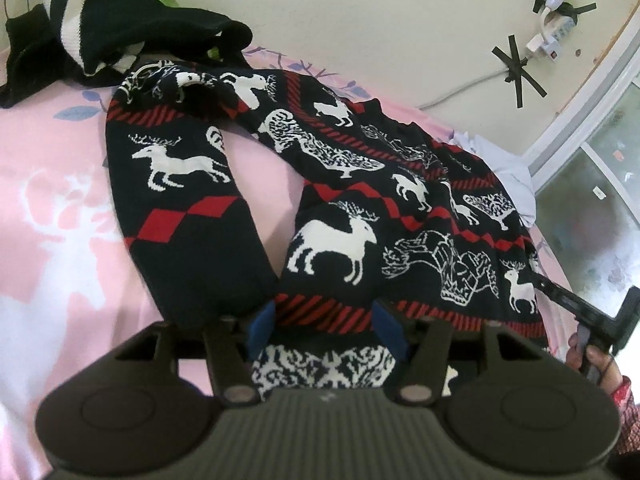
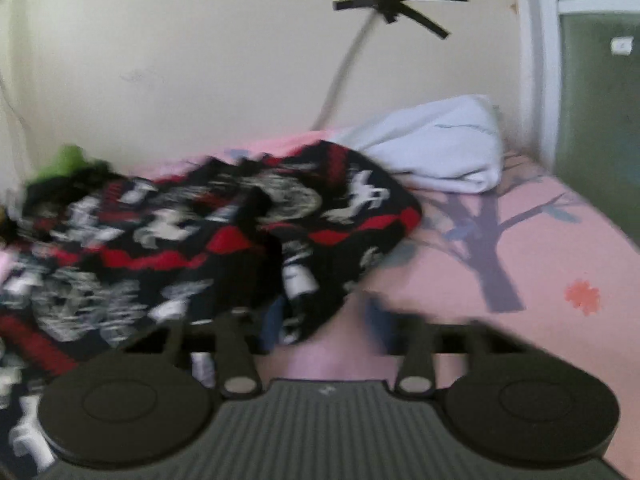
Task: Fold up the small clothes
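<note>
On the pink bedsheet [image 1: 60, 200], your left gripper [image 1: 326, 326] is standing about half open, with a bunched fold of the reindeer sweater [image 1: 340, 184] filling the gap between its blue pads [image 1: 262, 330]; whether they are pressing it, I cannot tell. Your right gripper [image 2: 324, 316], blurred, is showing its fingers apart over bare sheet, with the sweater's edge hanging just beside one finger. The sweater is lying spread across the bed, one sleeve trailing towards a dark striped garment [image 1: 100, 36] by the wall. A white pillow [image 2: 440, 152] is lying beyond it.
</note>
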The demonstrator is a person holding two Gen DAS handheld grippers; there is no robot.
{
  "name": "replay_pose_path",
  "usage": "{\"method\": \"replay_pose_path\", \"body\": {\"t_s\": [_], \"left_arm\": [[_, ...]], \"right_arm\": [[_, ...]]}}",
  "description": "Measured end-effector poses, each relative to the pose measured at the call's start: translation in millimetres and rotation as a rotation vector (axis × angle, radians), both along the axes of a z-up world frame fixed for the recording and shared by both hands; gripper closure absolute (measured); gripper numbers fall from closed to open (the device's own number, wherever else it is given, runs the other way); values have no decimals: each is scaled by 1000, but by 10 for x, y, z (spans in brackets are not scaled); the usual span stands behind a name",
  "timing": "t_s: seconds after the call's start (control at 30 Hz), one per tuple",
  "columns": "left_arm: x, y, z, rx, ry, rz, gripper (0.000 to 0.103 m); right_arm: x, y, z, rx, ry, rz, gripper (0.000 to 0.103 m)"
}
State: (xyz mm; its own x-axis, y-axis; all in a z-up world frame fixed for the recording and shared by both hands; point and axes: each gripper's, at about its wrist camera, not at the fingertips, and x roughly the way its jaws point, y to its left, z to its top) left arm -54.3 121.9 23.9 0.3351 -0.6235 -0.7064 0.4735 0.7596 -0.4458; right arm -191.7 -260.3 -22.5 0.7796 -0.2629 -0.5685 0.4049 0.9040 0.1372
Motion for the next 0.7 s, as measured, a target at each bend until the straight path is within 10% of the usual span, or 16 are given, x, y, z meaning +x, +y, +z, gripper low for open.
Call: {"method": "replay_pose_path", "body": {"t_s": [0.1,0.33,0.5,0.7], "left_arm": [[4,10,-25,4,-1,15,47],[25,33,-48,-11,-11,-4,43],[10,32,-69,-30,-20,-11,37],[95,102,60,-19,-34,-37,37]], "right_arm": [[7,-41,86,-114,4,-52,103],[-125,-186,427,-934,161,-282,103],[-184,-295,322,-786,270,-182,63],[-555,-8,262,-569,295,68,63]]}}
